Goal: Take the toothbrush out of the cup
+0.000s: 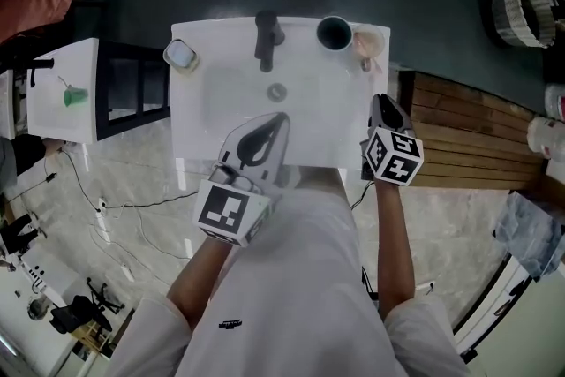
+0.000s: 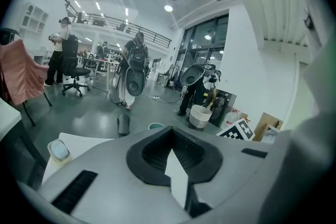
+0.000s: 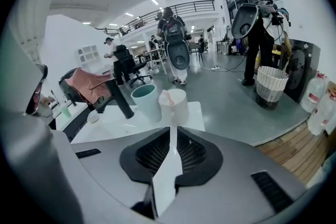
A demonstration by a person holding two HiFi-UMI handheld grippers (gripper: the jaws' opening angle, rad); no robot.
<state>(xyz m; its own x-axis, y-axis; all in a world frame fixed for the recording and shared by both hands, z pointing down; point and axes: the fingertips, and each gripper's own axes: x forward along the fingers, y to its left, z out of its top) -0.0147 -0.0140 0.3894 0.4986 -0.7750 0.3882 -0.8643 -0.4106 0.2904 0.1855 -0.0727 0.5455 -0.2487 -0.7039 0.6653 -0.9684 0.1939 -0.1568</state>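
Observation:
A white toothbrush [image 3: 172, 138] with a pink head stands up between the jaws of my right gripper [image 3: 173, 131], which is shut on its thin handle. The pink head shows against the near rim of the white cup [image 3: 179, 106]; whether it is clear of the cup I cannot tell. In the head view the right gripper [image 1: 381, 101] hangs just in front of that cup [image 1: 368, 41], at the sink's back right corner. My left gripper [image 1: 269, 124] hovers over the white sink [image 1: 212, 101]. Its tips [image 2: 172, 139] meet, with nothing between them.
A teal cup [image 1: 334, 33] stands left of the white cup, beside the dark faucet [image 1: 267, 35]. A small container [image 1: 181, 56] sits on the sink's back left corner. A white side table [image 1: 66, 93] is at the left and a wicker basket [image 3: 271, 86] on the floor.

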